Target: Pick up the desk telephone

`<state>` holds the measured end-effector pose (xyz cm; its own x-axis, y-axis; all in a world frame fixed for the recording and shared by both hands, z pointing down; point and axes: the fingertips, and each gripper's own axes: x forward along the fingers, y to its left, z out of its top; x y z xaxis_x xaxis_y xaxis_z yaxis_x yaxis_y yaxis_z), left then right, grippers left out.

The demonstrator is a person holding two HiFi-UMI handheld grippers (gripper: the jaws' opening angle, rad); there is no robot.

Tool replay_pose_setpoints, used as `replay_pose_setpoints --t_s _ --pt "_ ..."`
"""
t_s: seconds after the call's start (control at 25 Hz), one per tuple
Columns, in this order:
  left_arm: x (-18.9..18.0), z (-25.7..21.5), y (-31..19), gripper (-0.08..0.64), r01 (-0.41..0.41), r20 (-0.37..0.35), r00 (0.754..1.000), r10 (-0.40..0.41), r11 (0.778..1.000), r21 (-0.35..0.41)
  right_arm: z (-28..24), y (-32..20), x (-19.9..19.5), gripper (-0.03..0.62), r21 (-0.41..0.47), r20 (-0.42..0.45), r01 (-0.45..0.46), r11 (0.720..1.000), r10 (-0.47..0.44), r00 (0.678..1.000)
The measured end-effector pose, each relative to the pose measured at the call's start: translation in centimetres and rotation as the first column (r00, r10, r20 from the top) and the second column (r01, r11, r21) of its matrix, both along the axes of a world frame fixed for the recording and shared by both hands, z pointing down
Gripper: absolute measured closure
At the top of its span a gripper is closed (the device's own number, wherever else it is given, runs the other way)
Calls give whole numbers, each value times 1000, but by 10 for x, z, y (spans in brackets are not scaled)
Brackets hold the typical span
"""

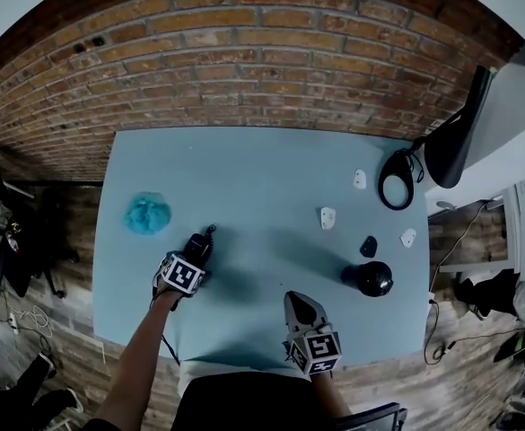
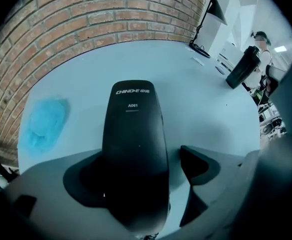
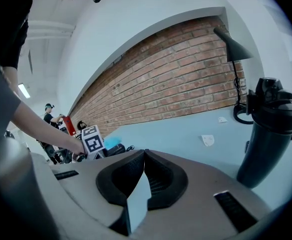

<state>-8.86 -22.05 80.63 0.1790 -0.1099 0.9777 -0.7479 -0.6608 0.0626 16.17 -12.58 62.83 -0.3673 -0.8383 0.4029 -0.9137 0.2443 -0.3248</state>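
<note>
Head view: left gripper (image 1: 200, 246) set over the phone (image 1: 205, 237), which lies on the left half of the table (image 1: 262, 164), midway between its front and back edges; whether the phone has left the tabletop cannot be told. Left gripper view: jaws apart and astride the phone (image 2: 134, 129), the body crowding the left pad while a sliver of table shows before the right pad. The step in hand appears to be the closing of the grasp. It would be done well by centring the left gripper (image 2: 141, 160) so both pads meet the narrow waist squarely, closing firmly, then lifting straight up, since the smooth curved shell may slip or twist. Right gripper (image 1: 300, 307), above the table's front edge, has its jaws (image 3: 142, 156) together on nothing.
</note>
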Motion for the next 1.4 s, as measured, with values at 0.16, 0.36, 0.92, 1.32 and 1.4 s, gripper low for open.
replay_pose_setpoints --t_s 0.16,0.36,0.92,1.32,1.4 --pt "-2 -1 2 87 3 2 1000 -3 1000 -5 1 0 -6 584 1 -5 8 1000 -8 1000" --pt "-3 1 2 86 -12 4 1000 12 1000 -5 5 1 -6 584 -10 -9 10 1000 -10 1000" --pt "1 -2 -4 87 -12 -21 1000 12 999 36 4 3 -22 584 10 -47 60 998 -59 997" --pt "-5 -1 -10 123 33 -47 998 -31 998 49 5 5 -24 584 7 -58 60 998 -60 997" --pt "-4 -1 -12 129 25 -54 998 -22 998 59 4 5 -23 584 8 -60 57 998 -56 997"
